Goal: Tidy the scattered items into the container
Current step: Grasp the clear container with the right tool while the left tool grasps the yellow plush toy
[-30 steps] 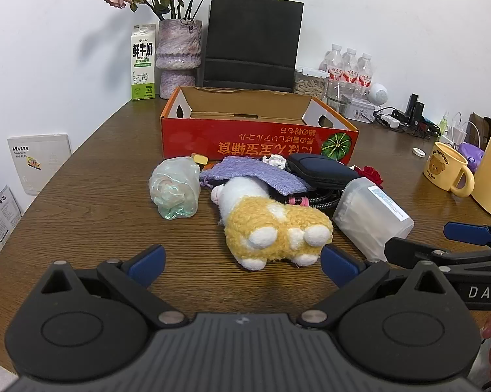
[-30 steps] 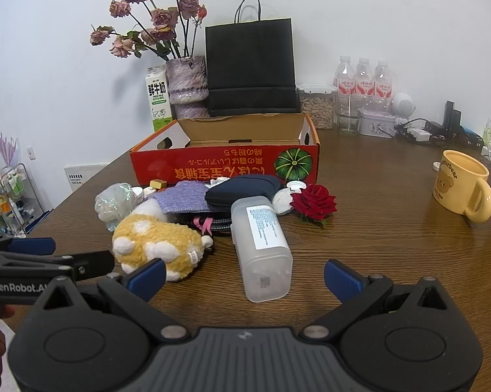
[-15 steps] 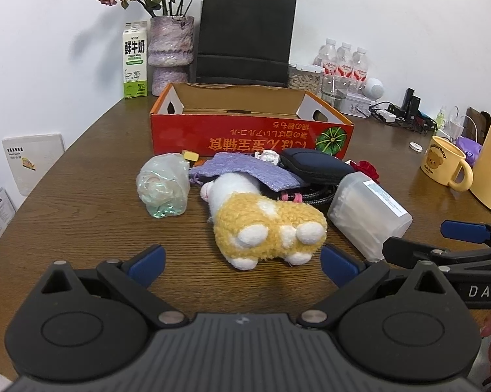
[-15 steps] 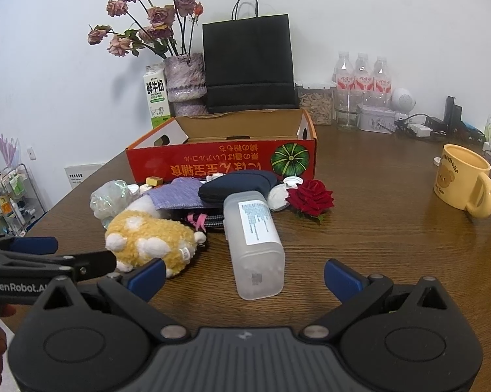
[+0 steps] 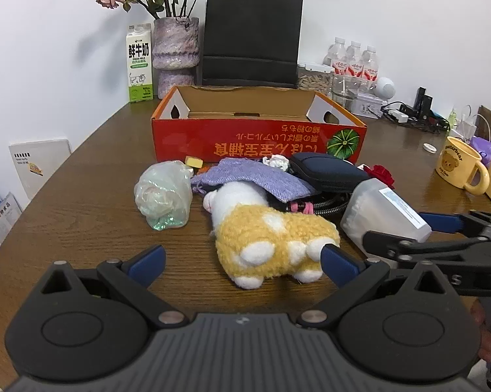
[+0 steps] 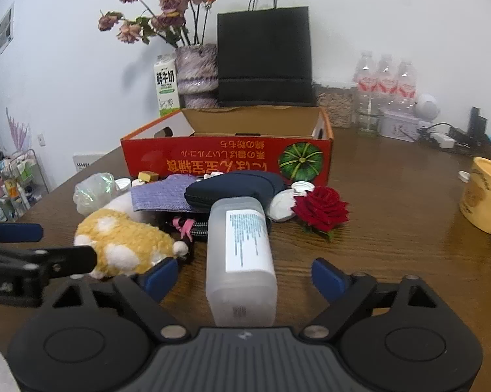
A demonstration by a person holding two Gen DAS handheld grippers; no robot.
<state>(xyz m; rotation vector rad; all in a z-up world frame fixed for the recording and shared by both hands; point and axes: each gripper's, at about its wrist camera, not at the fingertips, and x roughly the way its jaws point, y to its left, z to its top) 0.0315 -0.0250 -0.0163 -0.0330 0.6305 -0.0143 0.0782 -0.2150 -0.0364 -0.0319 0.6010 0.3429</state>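
Observation:
The open red cardboard box [image 5: 258,143] [image 6: 226,160] stands behind a heap of items. A yellow and white plush toy [image 5: 271,241] [image 6: 124,241] lies nearest, just ahead of my open left gripper [image 5: 242,261]. Its right fingertip is at the toy's rear. A translucent white bottle [image 6: 242,245] [image 5: 379,215] lies on its side between the closing jaws of my right gripper [image 6: 244,277]. The pads stand clear of it on both sides. Behind lie a purple knitted cloth [image 5: 258,176], a dark blue pouch [image 6: 235,186], a red rose [image 6: 324,207] and a crumpled clear bag [image 5: 164,192].
A yellow mug [image 6: 483,199] stands at the right on the wooden table [image 5: 82,215]. Behind the box are a black paper bag [image 5: 252,36], a vase of dried flowers [image 5: 175,52], a milk carton [image 5: 139,62], water bottles [image 5: 353,62] and cables at the far right.
My right gripper has moved forward and down so the bottle now lies between its fingers, and its jaws have narrowed. The left gripper has barely shifted.

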